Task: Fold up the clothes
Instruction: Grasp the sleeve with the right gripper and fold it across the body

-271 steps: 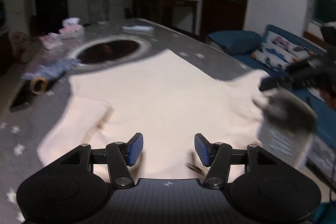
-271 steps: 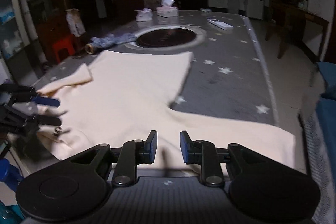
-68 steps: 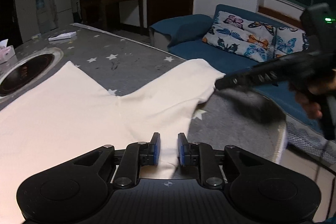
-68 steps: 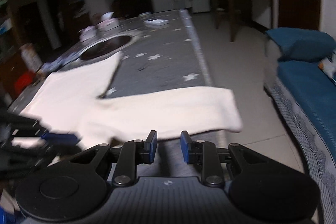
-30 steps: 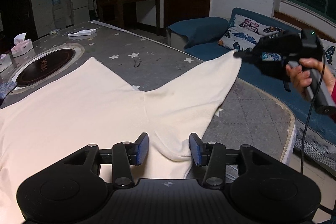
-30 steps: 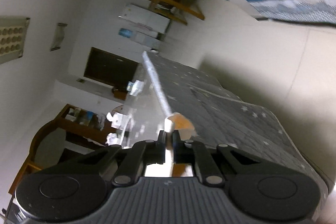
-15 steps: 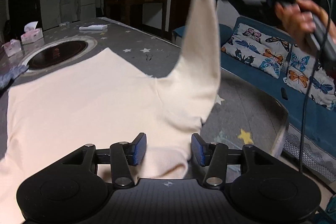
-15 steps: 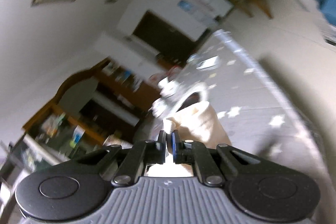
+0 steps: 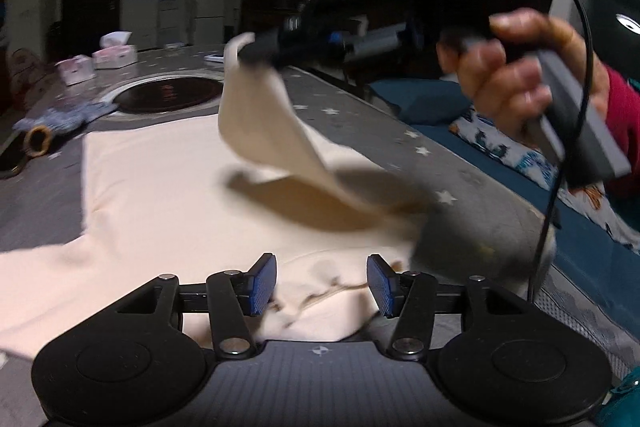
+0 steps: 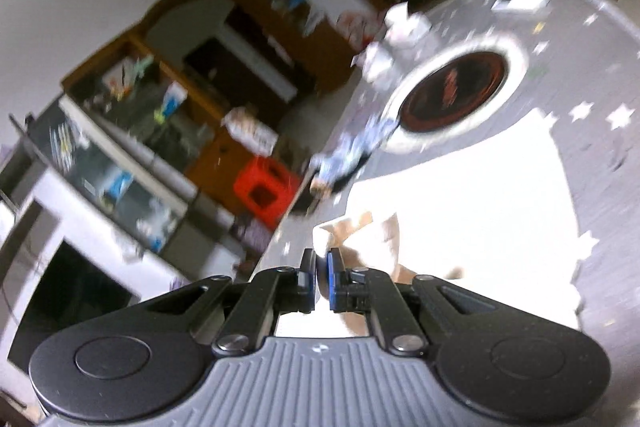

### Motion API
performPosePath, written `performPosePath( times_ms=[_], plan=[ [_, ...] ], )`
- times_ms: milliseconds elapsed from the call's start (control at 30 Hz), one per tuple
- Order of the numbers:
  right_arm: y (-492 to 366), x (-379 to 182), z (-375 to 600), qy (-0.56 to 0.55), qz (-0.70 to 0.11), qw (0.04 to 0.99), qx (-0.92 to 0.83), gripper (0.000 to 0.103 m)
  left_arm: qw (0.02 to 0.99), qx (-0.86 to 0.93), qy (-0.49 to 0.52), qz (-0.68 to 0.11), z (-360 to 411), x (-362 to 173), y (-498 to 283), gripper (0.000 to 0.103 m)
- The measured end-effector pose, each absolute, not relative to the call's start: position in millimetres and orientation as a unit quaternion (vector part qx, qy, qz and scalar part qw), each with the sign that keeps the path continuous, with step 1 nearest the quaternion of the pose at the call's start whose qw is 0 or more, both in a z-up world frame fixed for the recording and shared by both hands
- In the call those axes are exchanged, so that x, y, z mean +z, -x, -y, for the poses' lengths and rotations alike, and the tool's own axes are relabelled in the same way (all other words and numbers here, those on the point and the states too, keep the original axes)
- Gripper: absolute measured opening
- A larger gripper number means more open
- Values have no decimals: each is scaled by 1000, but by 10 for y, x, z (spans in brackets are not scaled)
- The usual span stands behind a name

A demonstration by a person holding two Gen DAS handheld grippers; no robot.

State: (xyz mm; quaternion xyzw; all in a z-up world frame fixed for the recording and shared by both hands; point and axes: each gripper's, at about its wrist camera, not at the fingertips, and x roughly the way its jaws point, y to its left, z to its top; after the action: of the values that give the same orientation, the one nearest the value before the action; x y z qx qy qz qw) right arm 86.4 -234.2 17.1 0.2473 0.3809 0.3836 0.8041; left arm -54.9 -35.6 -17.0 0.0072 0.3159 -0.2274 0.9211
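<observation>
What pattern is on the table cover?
Grey with white stars on the table cover; clearest in the left wrist view.

Tissue boxes (image 9: 114, 51) sit upper left beside a dark round hob (image 9: 168, 94), a red crate (image 10: 262, 195) mid-frame.

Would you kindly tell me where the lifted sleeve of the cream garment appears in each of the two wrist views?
Left wrist view: the sleeve hangs at centre, its cuff pinched by the right tool above the garment's body.
Right wrist view: the sleeve sits low at centre, bunched just beyond the shut right tool.
Shared landmark: the dark round inset in the table.
</observation>
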Motion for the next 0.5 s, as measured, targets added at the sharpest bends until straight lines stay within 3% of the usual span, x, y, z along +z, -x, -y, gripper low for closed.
performPosePath(
  times_ms=[267, 367, 500],
  plan=[
    [-741, 59, 2090, -204, -425, 784, 404, 12, 930, -192, 6, -313, 82, -139, 545, 54],
    [-762, 178, 2298, -195, -415, 796, 394, 23, 933, -183, 7, -311, 21, -116, 511, 54],
    [-732, 255, 2608, -129, -416, 827, 354, 28, 935, -169, 15, -312, -44, -102, 429, 54]
  ],
)
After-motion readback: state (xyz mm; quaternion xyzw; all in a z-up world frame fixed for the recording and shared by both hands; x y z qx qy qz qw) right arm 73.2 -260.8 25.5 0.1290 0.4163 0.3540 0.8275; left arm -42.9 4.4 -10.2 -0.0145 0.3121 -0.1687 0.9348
